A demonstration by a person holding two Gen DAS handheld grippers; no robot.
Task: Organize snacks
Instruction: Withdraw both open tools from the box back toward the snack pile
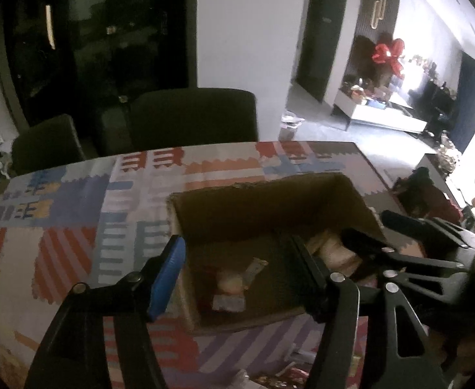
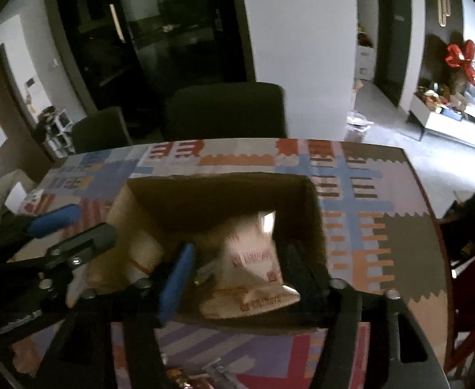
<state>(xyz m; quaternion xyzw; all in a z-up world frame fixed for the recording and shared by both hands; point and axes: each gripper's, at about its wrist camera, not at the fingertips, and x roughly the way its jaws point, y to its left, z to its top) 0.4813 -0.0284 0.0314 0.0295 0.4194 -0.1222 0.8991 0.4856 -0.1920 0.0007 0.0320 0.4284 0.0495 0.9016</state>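
An open cardboard box stands on the patterned tablecloth. Inside lie several pale snack packets, with more small packets on the box floor. My left gripper is open over the box's near left side and holds nothing. My right gripper is open above the box's near edge, the pale packets lying between and below its fingers, untouched as far as I can tell. Each gripper shows in the other's view, the right one and the left one.
Two dark chairs stand at the table's far side. A few wrapped snacks lie on the cloth at the near edge. A red chair stands at the table's right. The table's edge curves on the right.
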